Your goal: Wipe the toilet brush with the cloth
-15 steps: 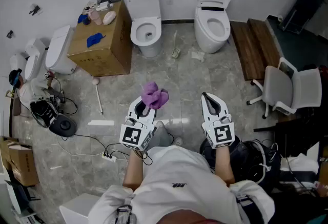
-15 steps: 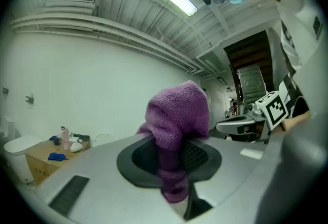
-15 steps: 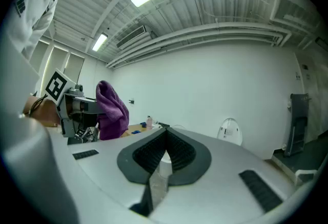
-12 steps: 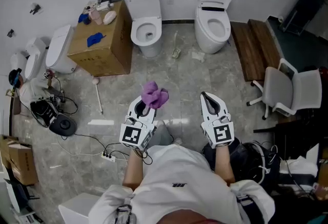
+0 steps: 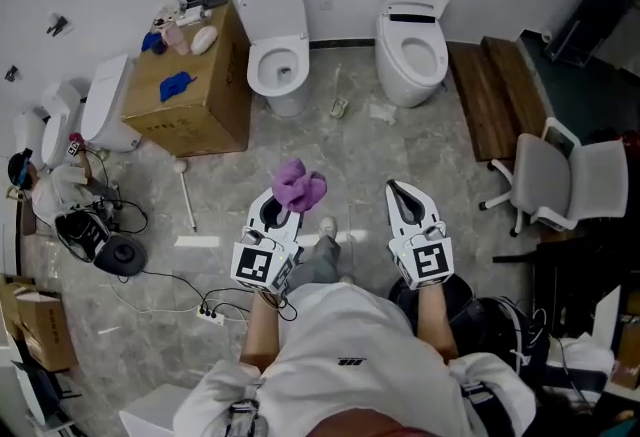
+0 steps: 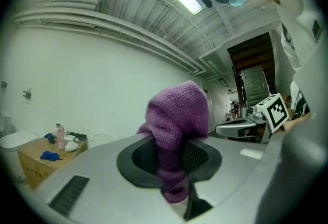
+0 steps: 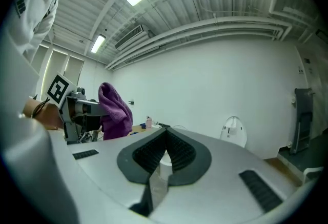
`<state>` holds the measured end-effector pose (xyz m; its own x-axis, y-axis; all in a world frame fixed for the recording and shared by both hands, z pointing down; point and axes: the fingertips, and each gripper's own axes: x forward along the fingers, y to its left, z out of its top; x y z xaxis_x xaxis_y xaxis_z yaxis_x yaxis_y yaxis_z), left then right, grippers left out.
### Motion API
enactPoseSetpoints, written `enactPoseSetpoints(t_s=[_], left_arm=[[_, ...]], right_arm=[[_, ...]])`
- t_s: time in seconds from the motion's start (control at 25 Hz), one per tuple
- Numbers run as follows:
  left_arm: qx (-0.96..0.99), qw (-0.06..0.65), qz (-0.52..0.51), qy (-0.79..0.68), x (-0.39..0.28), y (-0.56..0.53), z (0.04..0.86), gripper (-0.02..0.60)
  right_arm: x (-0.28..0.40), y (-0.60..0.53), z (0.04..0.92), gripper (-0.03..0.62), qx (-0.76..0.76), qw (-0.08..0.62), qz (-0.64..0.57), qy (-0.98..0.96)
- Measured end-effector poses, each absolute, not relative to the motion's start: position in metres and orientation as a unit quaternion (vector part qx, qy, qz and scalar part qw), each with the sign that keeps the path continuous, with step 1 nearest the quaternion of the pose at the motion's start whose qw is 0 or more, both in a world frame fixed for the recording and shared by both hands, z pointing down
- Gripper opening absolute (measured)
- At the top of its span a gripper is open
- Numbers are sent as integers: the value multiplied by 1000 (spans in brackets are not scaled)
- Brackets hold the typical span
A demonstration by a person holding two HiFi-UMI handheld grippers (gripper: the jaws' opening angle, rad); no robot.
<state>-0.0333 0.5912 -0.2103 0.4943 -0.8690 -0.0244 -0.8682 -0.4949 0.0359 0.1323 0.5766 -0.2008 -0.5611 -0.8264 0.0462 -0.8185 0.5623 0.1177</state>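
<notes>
My left gripper [image 5: 287, 201] is shut on a purple cloth [image 5: 299, 185], which bunches up above the jaws [image 6: 177, 115]. It is held at waist height over the floor. The right gripper [image 5: 396, 191] hangs to the right at the same height, shut with nothing between its fingers [image 7: 164, 147]. From the right gripper view the cloth [image 7: 116, 111] shows off to the left. The toilet brush [image 5: 186, 191], a white stick with a round head, lies on the grey floor far left of both grippers, near the cardboard box.
Two white toilets [image 5: 277, 45] [image 5: 412, 20] stand against the back wall. A cardboard box [image 5: 190, 85] with small items on top is at the left. Cables and a power strip [image 5: 205, 310] lie lower left. A wooden bench [image 5: 495, 95] and a chair [image 5: 560, 175] stand right.
The head view has shifted slightly, so floor objects sit a little further left and up. A shoe now shows between the grippers. Both grippers keep their state.
</notes>
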Motion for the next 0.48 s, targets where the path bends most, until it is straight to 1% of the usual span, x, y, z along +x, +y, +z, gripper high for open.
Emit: enactPoseSetpoints(t_s=[0.48], left_arm=[[871,19,-11,-491,-75,463,-199,84]], right_arm=[[92,450,-191,-5,468,65,-25,-881]])
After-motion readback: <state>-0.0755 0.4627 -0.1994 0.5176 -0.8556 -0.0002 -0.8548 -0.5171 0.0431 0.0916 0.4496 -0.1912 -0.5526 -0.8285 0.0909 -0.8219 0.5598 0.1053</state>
